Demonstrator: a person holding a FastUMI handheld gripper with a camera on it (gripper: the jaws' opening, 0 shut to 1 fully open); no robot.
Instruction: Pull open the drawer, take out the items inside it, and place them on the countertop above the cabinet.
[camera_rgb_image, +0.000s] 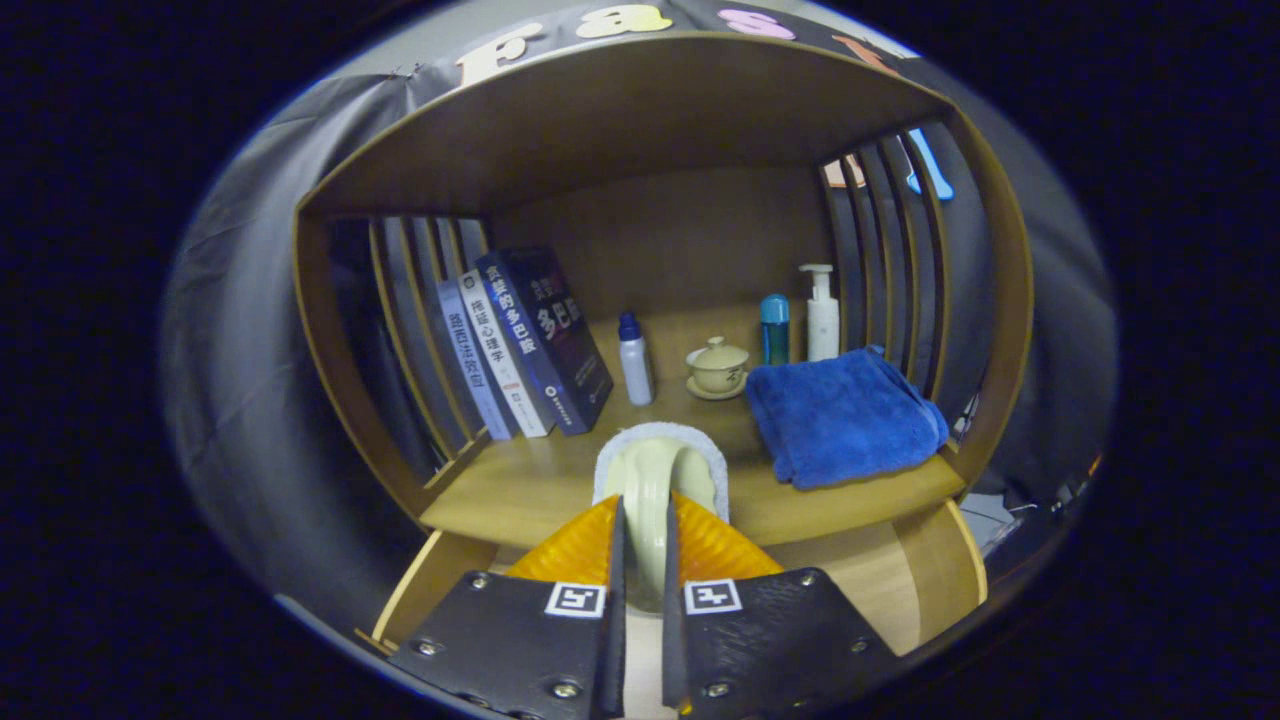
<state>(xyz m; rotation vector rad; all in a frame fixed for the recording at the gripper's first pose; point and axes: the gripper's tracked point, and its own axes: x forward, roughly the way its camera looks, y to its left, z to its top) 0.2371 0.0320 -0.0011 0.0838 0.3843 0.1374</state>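
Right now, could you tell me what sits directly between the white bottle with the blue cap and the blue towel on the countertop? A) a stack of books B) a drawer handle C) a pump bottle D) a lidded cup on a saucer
D: the lidded cup on its saucer stands between the white bottle and the towel, beyond the gripper, whose fingers clamp a pale curved item.
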